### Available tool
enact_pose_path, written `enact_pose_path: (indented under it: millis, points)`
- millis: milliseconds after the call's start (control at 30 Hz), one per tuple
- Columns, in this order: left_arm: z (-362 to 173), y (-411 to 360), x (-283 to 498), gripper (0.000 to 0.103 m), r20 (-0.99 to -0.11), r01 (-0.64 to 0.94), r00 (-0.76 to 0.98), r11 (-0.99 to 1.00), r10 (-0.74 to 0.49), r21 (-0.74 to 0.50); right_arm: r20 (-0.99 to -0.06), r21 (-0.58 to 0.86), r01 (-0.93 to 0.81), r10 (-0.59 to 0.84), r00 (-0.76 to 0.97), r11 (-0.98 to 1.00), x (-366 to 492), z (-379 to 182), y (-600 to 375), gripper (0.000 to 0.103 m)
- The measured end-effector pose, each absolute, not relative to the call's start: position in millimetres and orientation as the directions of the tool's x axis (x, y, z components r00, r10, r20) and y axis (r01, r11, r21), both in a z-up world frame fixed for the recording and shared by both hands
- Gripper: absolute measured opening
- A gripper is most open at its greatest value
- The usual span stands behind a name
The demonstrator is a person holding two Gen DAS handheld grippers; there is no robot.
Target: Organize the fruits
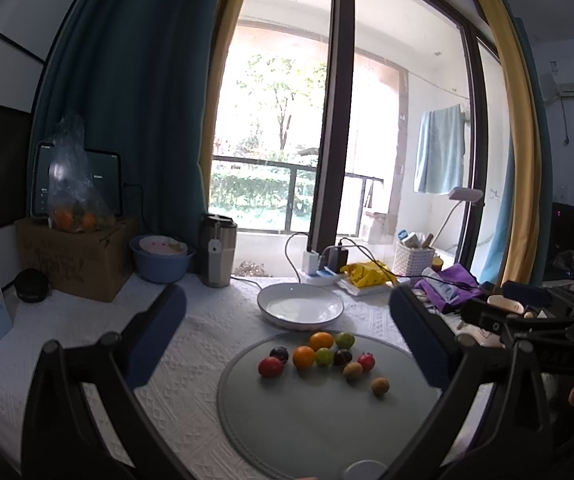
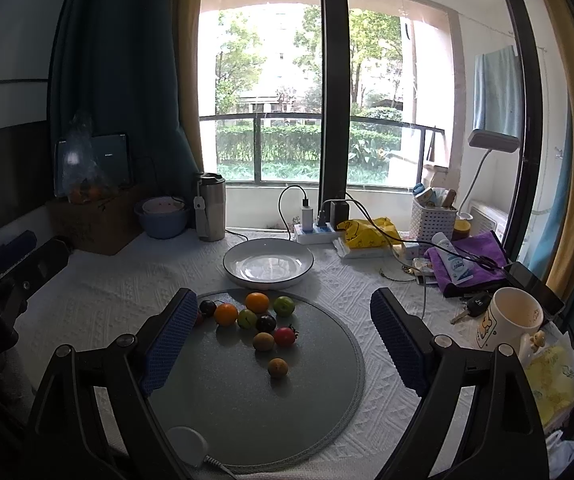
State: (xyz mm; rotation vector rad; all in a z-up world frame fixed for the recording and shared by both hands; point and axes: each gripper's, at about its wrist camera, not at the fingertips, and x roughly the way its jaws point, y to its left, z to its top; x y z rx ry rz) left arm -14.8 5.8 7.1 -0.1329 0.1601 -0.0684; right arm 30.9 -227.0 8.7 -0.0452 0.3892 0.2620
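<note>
**Nine fruits clustered at the mat's far edge, both grippers spread**

The left hand-held gripper (image 1: 287,320) and right hand-held gripper (image 2: 283,332) hover with fingers wide apart, pinching nothing. On the white-clothed surface (image 2: 127,276), a round grey mat (image 2: 255,408) carries the fruits (image 2: 255,320) near its far edge: two orange ones, two green, two dark purple, two red, two brownish-yellow. The mat's near half lies bare. An empty white plate (image 2: 267,266) sits just beyond the mat's far edge. The surface's right edge is crowded: a mug (image 2: 507,320), keys, a purple cloth (image 2: 483,256).
</note>
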Motion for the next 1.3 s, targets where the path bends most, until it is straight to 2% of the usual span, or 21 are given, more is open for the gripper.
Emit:
enact_pose_path:
  millis: [333,600,767,867,967,1133,1233,1300]
  points:
    - [-7,0,19,0.102,-0.251,0.041,0.965,0.992,-0.071,-0.122,-0.444,0.038,-0.281,0.268,0.855,0.959,64,-11,-226,0.090]
    - [-42,-4,69,0.102,-0.438,0.041,0.895,0.994,-0.083,-0.104,-0.567,0.093,-0.322,0.316,0.760,0.942,103,-48,-218,0.088]
    - [-64,-6,99,0.102,-0.532,0.045,0.842,0.994,-0.089,-0.095,-0.651,0.134,-0.344,0.344,0.676,0.929,125,-79,-210,0.075]
    - [-78,-8,119,0.101,-0.593,0.056,0.799,0.994,-0.099,-0.091,-0.700,0.150,-0.359,0.355,0.619,0.921,139,-99,-205,0.071]
    - [-93,-9,137,0.093,-0.644,0.064,0.755,0.992,-0.122,-0.113,-0.734,0.159,-0.365,0.357,0.577,0.917,147,-114,-203,0.063]
    - [-110,-15,160,0.088,-0.709,0.076,0.696,0.994,-0.111,-0.081,-0.761,0.163,-0.362,0.350,0.546,0.918,156,-129,-202,0.060]
    - [-117,-16,171,0.082,-0.731,0.082,0.673,0.994,-0.110,-0.074,-0.772,0.156,-0.367,0.345,0.534,0.917,159,-131,-202,0.048]
    - [-121,-17,177,0.073,-0.745,0.083,0.659,0.994,-0.104,-0.064,-0.773,0.148,-0.373,0.342,0.534,0.916,159,-131,-203,0.041]
